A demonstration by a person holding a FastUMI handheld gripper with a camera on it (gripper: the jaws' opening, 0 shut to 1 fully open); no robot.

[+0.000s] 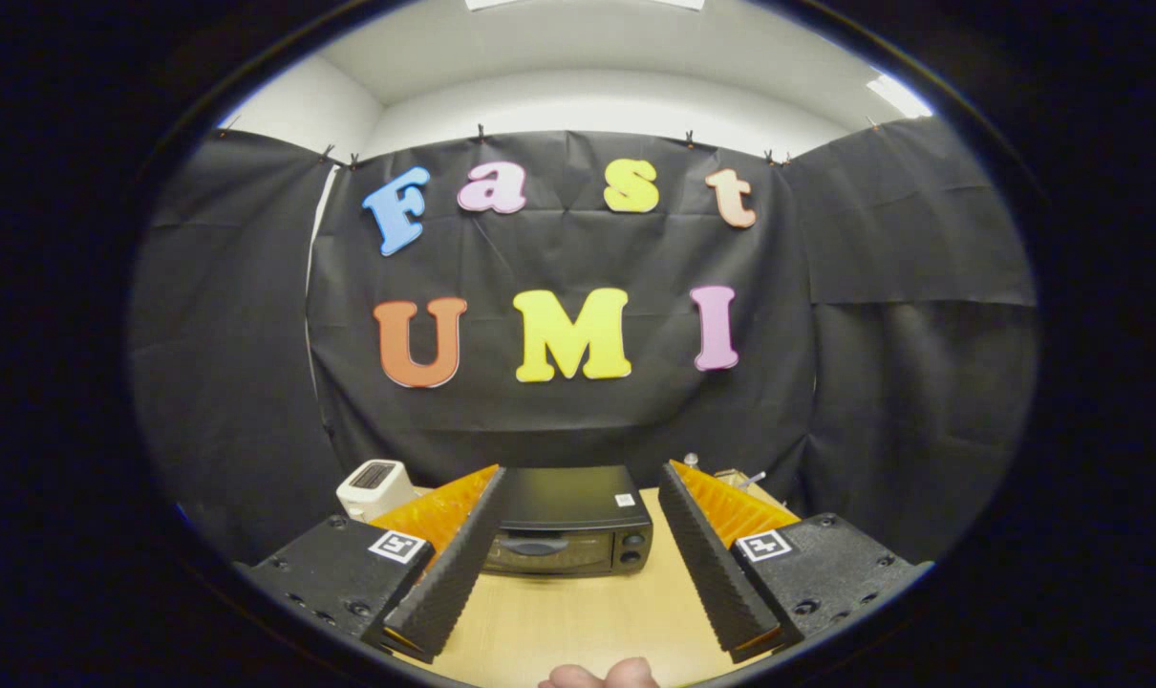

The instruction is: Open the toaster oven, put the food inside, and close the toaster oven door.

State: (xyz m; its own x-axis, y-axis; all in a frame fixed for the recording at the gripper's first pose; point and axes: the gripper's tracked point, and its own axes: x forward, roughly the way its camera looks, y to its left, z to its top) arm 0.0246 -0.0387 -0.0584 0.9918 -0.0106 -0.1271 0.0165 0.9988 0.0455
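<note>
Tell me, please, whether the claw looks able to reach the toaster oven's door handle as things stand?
Probably yes: the claw is open, and only bare table lies between it and the closed toaster oven, whose handle faces it.

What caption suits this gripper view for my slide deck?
Open gripper facing the closed toaster oven on the wooden table, white toaster beside it.

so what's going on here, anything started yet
Not really. A person is holding a two-finger gripper over a wooden table, fingers spread wide and gripping nothing. Straight ahead, beyond the fingers, a black toaster oven sits with its door closed, so opening it hasn't begun. A small white appliance stands to the left of it, against the black cloth wall. Some small items sit behind the right finger, too hidden to tell. A bit of the person's hand shows near the table's front edge.
</note>
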